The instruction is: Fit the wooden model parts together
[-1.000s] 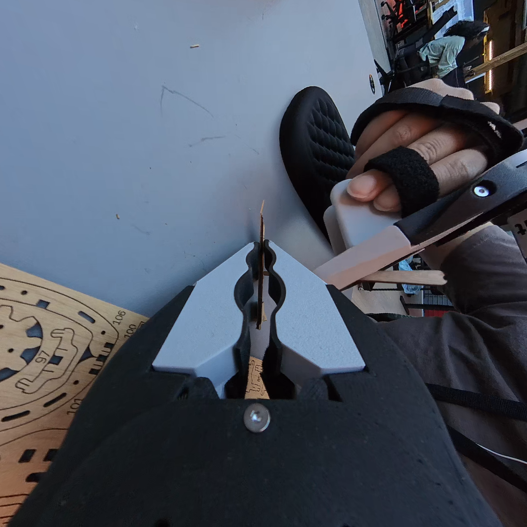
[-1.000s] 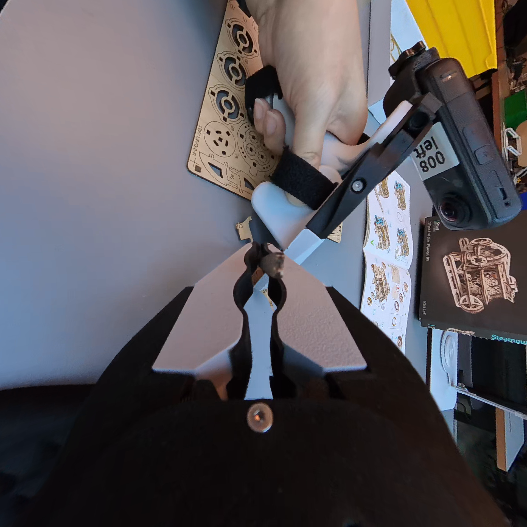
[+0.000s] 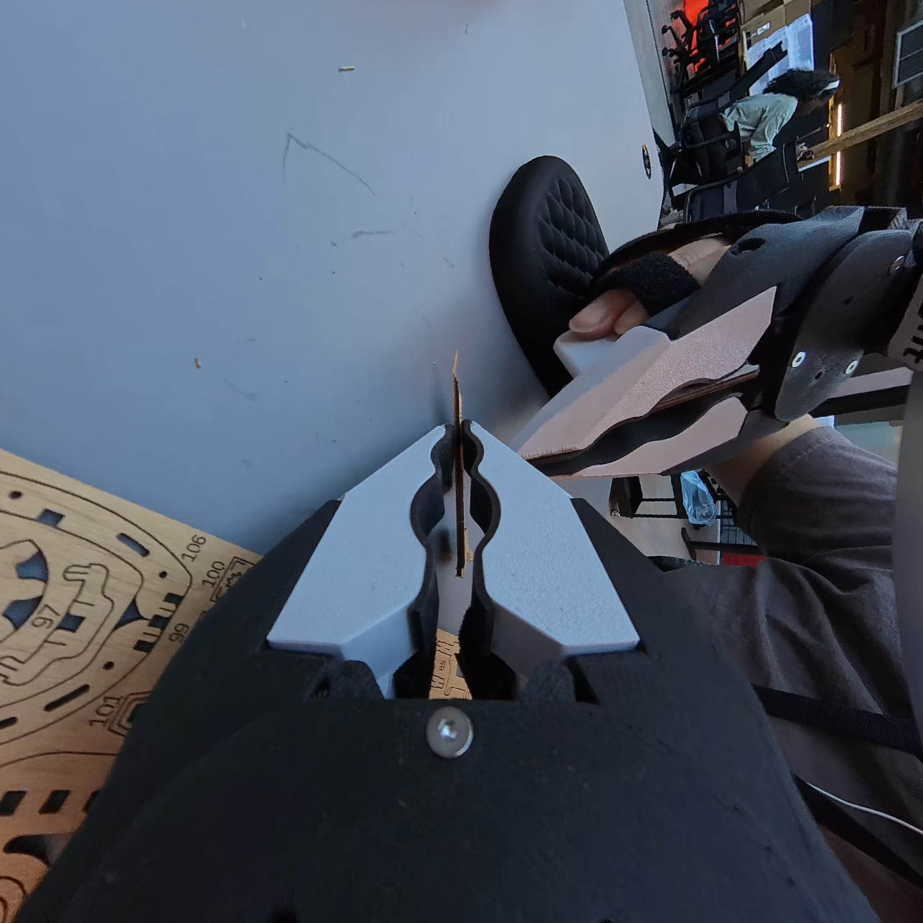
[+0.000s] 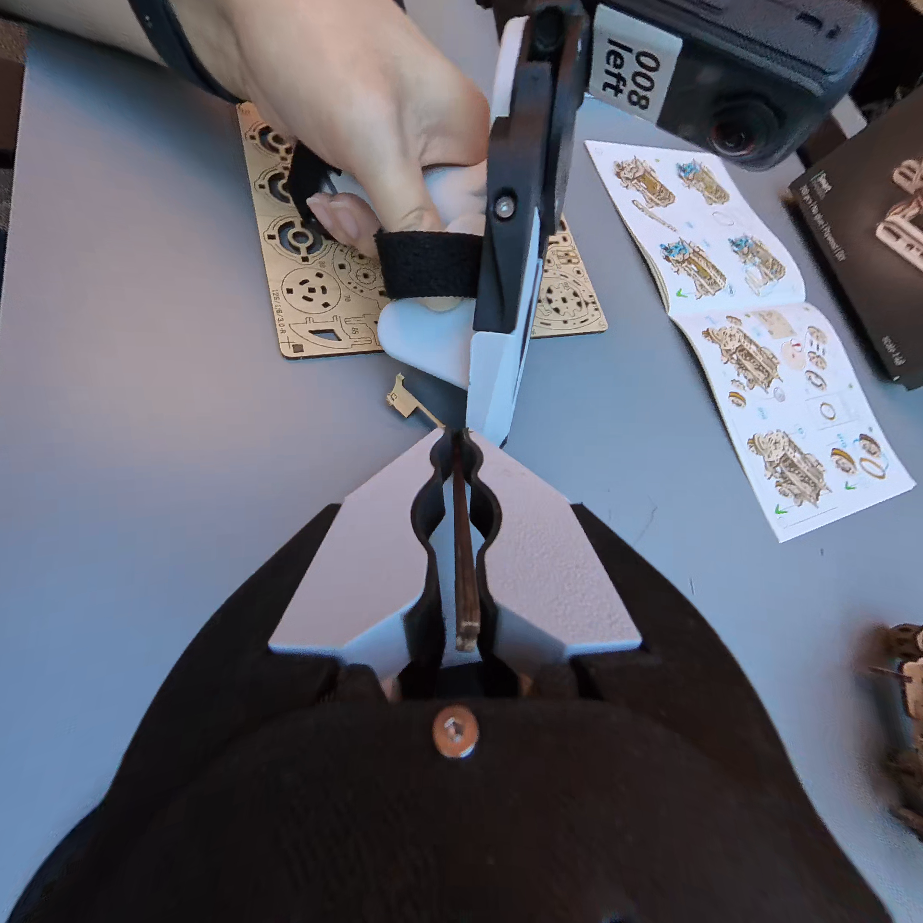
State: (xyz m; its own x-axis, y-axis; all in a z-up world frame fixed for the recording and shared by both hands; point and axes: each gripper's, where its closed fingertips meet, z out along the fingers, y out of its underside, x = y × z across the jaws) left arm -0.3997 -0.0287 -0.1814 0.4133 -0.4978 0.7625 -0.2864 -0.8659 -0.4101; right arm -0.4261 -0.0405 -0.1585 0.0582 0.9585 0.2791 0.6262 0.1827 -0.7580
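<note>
My left gripper is shut on a thin wooden part, seen edge-on and sticking out past the fingertips. My right gripper is shut on a thin wooden strip, also edge-on between the fingers. In the left wrist view the right gripper points in from the right, its tip just beside my left fingertips. In the right wrist view the left gripper comes down from above to my right fingertips. The contact between the two parts is hidden.
A laser-cut wooden sheet lies behind the left hand and shows in the left wrist view. A small loose wooden part lies near it. An instruction booklet, a black box, a part-built model and a black wrist rest are around. My two grippers' fingertips are within a few centimetres of each other.
The right gripper has rolled and swung so its fingers now point at the left gripper's tip. Its wooden strip now shows edge-on along the fingers. The left gripper has held still.
</note>
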